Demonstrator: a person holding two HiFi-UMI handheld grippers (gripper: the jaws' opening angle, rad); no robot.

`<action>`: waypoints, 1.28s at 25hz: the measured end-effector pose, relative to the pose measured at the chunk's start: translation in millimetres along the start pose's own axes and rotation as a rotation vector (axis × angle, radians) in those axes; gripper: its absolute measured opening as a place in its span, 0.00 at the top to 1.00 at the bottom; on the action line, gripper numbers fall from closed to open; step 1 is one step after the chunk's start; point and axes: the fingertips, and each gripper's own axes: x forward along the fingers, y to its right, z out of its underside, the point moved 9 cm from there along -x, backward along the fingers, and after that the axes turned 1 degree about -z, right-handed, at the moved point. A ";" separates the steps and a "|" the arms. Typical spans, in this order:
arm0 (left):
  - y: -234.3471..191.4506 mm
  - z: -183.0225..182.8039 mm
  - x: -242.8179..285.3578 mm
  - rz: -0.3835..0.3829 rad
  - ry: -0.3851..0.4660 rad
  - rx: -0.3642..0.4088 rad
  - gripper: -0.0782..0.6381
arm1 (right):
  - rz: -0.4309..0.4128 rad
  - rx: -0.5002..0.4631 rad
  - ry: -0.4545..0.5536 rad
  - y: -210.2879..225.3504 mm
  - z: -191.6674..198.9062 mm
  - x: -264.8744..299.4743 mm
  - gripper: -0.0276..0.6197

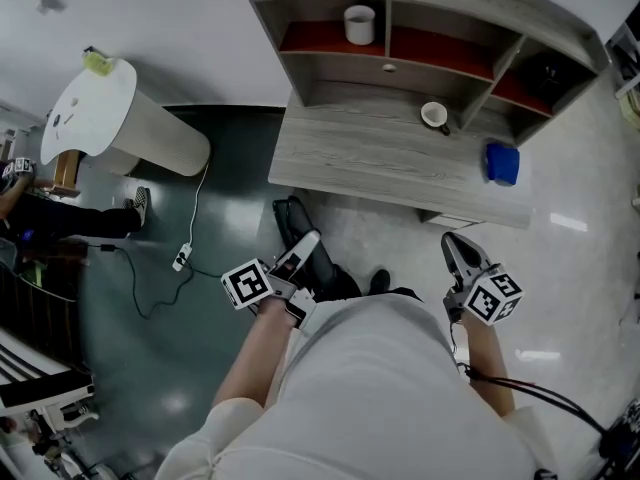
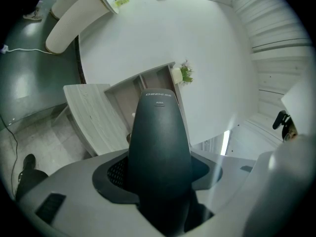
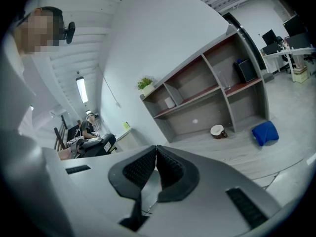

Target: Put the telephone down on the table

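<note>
A dark grey telephone handset (image 2: 160, 127) stands upright between the jaws of my left gripper (image 2: 160, 181), which is shut on it; its rounded tip points toward the wooden table (image 2: 94, 117). From the head view, the left gripper (image 1: 300, 253) hangs in the air short of the table's (image 1: 370, 158) near edge, close to my body. My right gripper (image 1: 455, 250) is also held before the table, at the right. Its jaws are shut with nothing between them (image 3: 155, 151).
On the table lie a mug (image 1: 435, 115) and a blue cloth (image 1: 502, 163), below a shelf unit (image 1: 440, 13) that holds a white cup (image 1: 359, 24). A white cylinder (image 1: 120, 123) and a cable (image 1: 185, 253) are on the floor at the left. A person (image 3: 89, 127) sits far off.
</note>
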 end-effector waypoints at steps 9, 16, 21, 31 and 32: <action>-0.5 -6.8 16.0 -0.021 -0.008 -0.016 0.50 | 0.021 0.025 -0.014 18.1 1.1 11.5 0.93; -12.6 -47.6 43.7 -0.042 -0.065 0.028 0.50 | 0.072 0.039 -0.003 28.2 -9.0 34.9 0.93; -29.0 -89.7 70.0 -0.082 -0.129 0.114 0.50 | 0.106 0.036 0.012 29.1 -27.5 64.6 0.93; -67.2 -169.0 127.6 -0.145 -0.270 0.180 0.50 | 0.153 0.043 0.016 19.4 -50.3 140.9 0.93; -70.1 -175.5 132.2 -0.148 -0.287 0.190 0.50 | 0.161 0.045 0.014 18.3 -50.8 147.5 0.93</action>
